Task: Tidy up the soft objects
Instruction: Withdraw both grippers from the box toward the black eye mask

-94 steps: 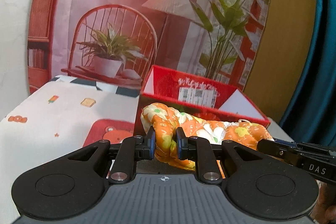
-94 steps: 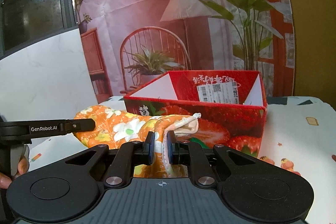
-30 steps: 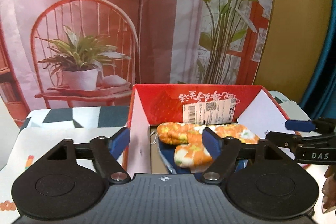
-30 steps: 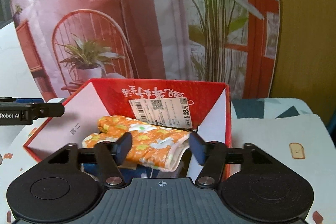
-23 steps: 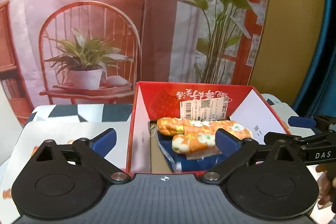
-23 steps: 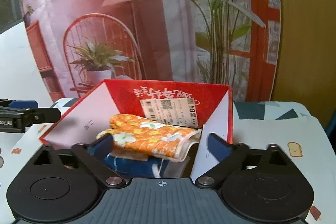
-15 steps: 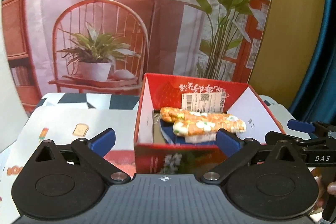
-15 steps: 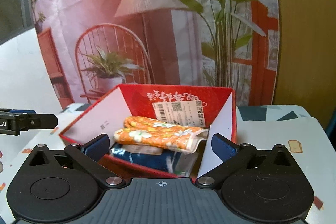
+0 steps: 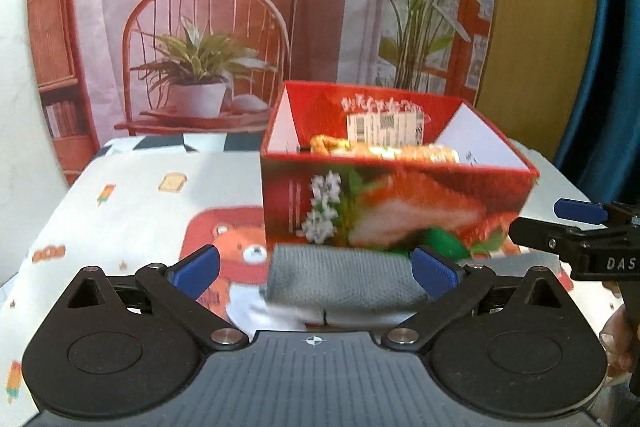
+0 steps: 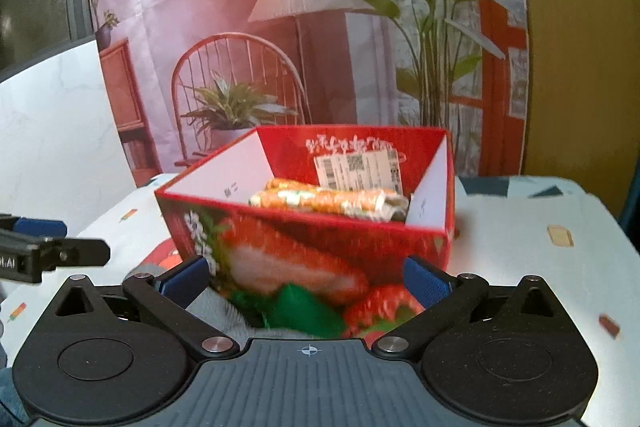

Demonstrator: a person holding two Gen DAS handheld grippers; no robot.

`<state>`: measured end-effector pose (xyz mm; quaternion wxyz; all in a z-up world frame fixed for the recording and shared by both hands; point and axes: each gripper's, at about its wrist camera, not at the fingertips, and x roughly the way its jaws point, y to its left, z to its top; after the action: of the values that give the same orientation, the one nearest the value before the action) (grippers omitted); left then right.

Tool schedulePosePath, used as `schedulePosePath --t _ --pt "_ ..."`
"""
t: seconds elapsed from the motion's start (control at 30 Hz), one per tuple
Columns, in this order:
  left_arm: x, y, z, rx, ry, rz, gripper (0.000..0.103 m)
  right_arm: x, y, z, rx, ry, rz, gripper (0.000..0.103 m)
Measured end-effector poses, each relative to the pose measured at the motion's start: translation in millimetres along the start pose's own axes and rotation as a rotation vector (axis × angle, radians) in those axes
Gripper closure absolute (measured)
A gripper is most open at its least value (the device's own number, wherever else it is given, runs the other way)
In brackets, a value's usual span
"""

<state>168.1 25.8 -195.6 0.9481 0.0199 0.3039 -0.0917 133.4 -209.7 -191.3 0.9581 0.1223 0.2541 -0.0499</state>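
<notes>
Evidently soft and light, the grey folded cloth (image 9: pixel 344 283) lying between the wide-spread, empty left gripper (image 9: pixel 316 267) is best pinched at its thick folded edge; the right gripper (image 10: pixel 306 281) is likewise spread wide, empty.

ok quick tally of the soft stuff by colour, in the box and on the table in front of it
orange floral cloth, in the red box: 1
grey knit cloth, on the table before the box: 1
white cloth, beside the grey one: 1
total: 3
</notes>
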Motion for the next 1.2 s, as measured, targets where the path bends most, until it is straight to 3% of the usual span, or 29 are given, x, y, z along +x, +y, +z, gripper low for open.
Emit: schedulePosePath --t 0.33,0.7,0.9,1.2 --pt "-1.1 -3.8 -40.8 -0.012 0.038 0.009 0.000 -11.4 -7.7 -49.8 0.056 0.037 -0.056 0.000" --pt "4.8 18.2 -71.0 -0.146 0.089 0.043 0.000 -10.3 -7.6 -90.0 0.084 0.058 -0.086 0.000" --pt "8.6 30.2 -78.9 -0.202 0.114 0.036 0.000 -5.0 -14.7 -96.8 0.126 0.089 -0.091 0.000" --pt "17.4 21.5 -85.6 -0.179 0.164 0.000 0.006 0.4 -12.0 -103.3 0.094 0.118 -0.088 0.001"
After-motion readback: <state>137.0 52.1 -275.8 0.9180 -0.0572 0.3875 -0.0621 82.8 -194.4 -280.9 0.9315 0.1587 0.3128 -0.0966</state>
